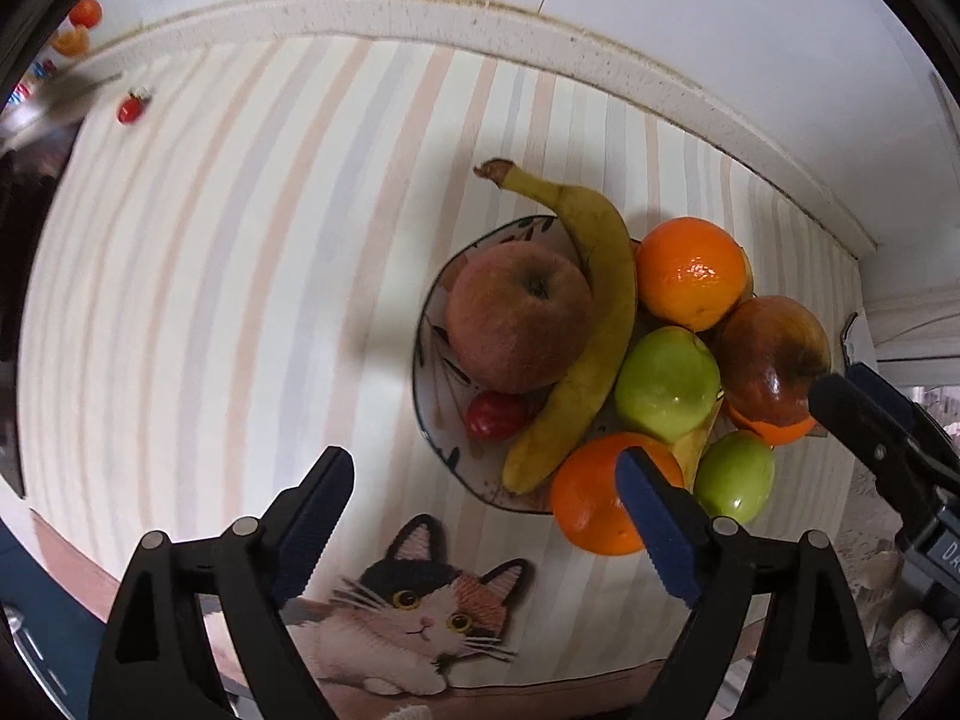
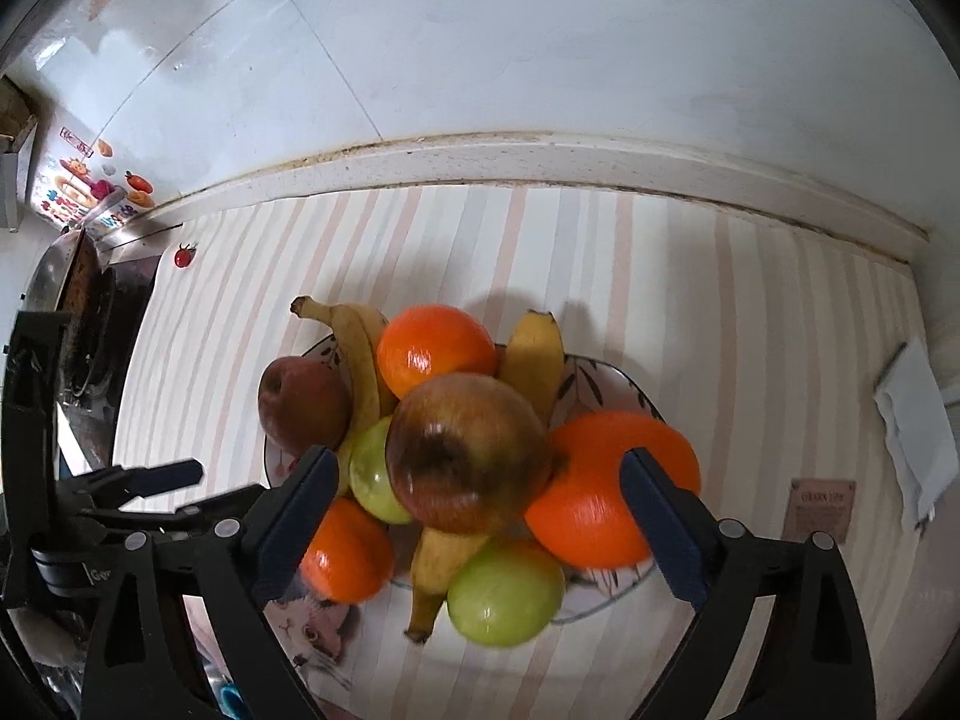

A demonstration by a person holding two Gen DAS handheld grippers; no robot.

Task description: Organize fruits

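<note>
Bare striped mat [image 1: 240, 300] left of bowl [image 1: 429, 372]

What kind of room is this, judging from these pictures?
Probably a home kitchen: a white tiled wall rises behind a counter under a striped mat, a plate is piled with fruit, and what looks like a stove sits at the left edge.

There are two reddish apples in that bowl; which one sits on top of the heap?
The bruised apple with the dark brown patch around its stem hollow. It rests high on the oranges and green apples, while the duller red apple sits low at the bowl's edge beside a banana.
</note>
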